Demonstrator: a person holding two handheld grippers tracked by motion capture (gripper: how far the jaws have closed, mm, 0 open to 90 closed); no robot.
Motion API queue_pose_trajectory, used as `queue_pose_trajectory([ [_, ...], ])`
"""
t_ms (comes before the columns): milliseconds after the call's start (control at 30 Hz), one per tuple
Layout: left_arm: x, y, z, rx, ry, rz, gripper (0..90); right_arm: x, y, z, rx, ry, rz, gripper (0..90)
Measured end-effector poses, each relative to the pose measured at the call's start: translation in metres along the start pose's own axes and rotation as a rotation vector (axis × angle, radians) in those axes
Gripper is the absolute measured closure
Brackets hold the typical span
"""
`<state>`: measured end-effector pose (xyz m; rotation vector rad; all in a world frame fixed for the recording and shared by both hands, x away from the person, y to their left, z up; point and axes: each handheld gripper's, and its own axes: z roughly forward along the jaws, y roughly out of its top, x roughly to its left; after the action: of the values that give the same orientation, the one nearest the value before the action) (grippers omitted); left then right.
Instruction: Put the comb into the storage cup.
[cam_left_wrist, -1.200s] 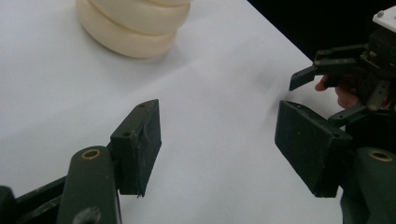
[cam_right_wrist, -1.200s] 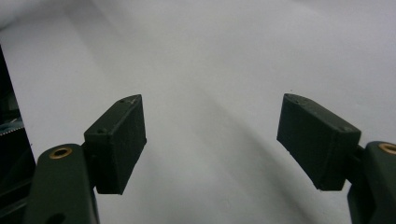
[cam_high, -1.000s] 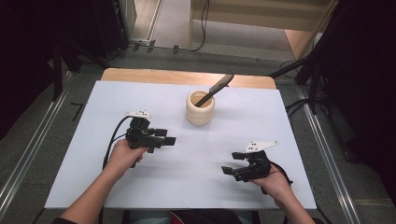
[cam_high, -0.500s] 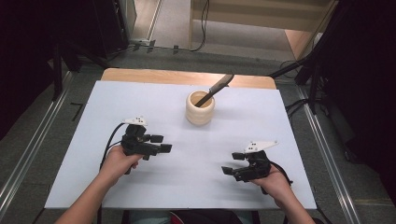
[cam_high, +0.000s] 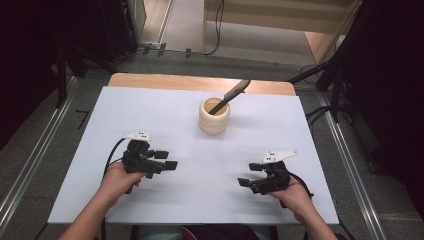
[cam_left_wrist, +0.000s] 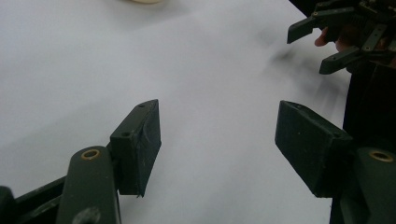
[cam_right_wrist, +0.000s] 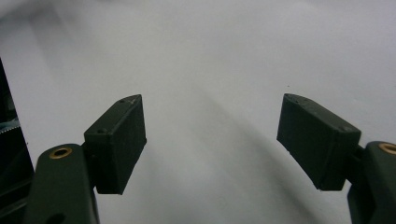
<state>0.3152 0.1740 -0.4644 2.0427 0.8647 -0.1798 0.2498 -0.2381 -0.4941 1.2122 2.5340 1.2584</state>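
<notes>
Pale wood, that cup (cam_high: 214, 116), with a dark-handled knife (cam_high: 231, 95) leaning out of it toward one o'clock. It stands on the far half of the table, well apart from both of my tongs. From my left tongs (cam_high: 169, 159) the cup lies at about one o'clock; from my right tongs (cam_high: 249, 175) at about eleven. Both tongs are released, jaws spread wide with nothing between them, pointing inward at each other across bare sheet. In the left gripper view my left tongs (cam_left_wrist: 219, 140) gape over the white surface, the cup's base (cam_left_wrist: 142, 1) just shows at twelve o'clock, and my right tongs (cam_left_wrist: 322, 46) sit at two o'clock. In the right gripper view my right tongs (cam_right_wrist: 210, 140) frame plain white.

The white sheet (cam_high: 165, 115) covers most of the table; a strip of light wood (cam_high: 165, 81) shows at its far edge. Around it: grey floor (cam_high: 50, 145), metal rails (cam_high: 30, 165), cables (cam_high: 218, 25), dark stands.
</notes>
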Motion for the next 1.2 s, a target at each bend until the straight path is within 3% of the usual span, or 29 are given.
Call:
queue_pose_trajectory([
  [533,-0.006,-0.021,-0.015,0.005,0.035,-0.001,32.0,0.0,0.0,0.0,-0.005,-0.004,0.007,21.9],
  [900,-0.01,-0.029,-0.021,0.019,0.063,0.009,32.1,-0.001,-0.001,0.0,-0.002,-0.006,0.01,21.9],
  [1200,-0.011,-0.033,-0.021,0.029,0.061,0.007,32.1,-0.001,-0.001,0.001,0.0,-0.003,0.006,21.9],
])
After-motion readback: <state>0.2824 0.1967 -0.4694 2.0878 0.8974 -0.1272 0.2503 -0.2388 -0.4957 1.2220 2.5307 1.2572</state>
